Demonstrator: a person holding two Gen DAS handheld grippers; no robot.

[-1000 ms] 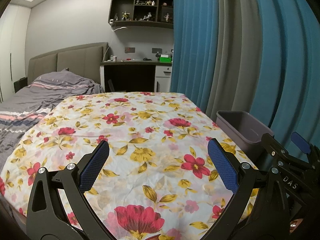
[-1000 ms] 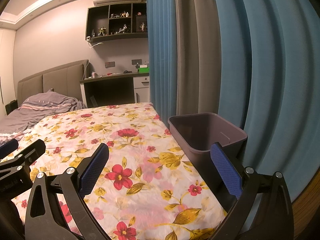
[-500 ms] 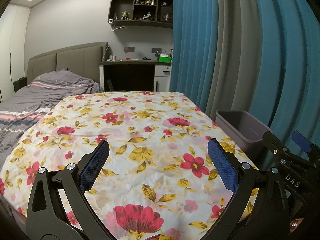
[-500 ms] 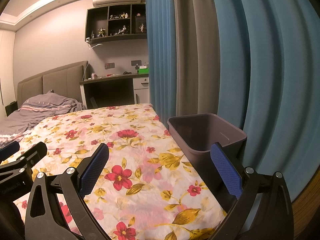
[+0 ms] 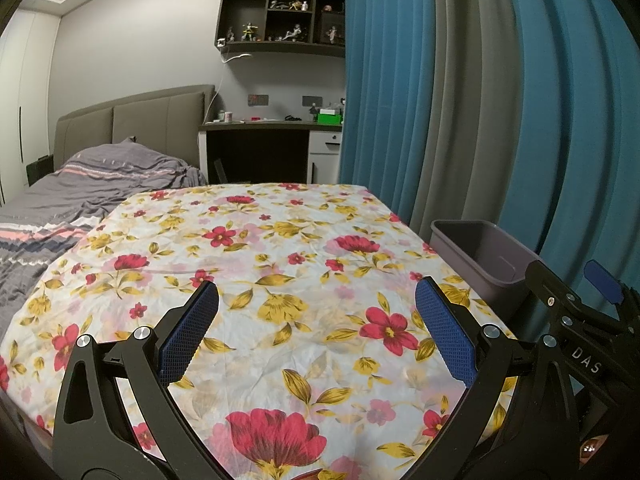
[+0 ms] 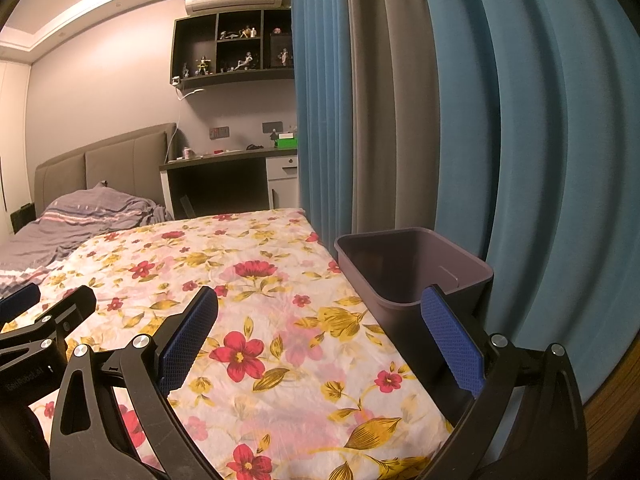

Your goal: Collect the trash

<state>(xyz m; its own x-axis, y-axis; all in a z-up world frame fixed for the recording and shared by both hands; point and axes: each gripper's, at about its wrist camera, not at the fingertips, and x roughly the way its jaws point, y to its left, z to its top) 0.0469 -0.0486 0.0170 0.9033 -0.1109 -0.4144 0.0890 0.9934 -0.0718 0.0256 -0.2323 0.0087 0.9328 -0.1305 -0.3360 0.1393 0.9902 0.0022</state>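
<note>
Trash: none can be made out on the floral cloth [image 5: 280, 272] in either wrist view; whatever is to be collected is either out of frame or too small to tell.
Bin: the grey-purple bin [image 6: 404, 264] stands just off the right edge of the cloth, against the blue curtain [image 6: 540, 160]. It is upright and open-topped, and what shows of its inside looks empty.
Key relation: the bin lies ahead and to the right of both grippers, its long axis running away from the cameras along the cloth's edge. The right gripper is clearly the nearer; its right finger overlaps the bin's near corner in view.
Right gripper [image 6: 320, 332]: jaws spread wide, nothing between the blue pads [image 6: 188, 336], hovering above the cloth.
Left gripper [image 5: 316, 328]: jaws equally wide apart, empty, held over the middle of the cloth, with the bin [image 5: 480, 256] well off to its right.
Writing: "DAS" reads on the black body of the right gripper, seen from the left wrist; faint lettering on the left gripper, seen from the right wrist, is too blurred to read.
Judgement: drops into the bin seem best suited to the right hand.
</note>
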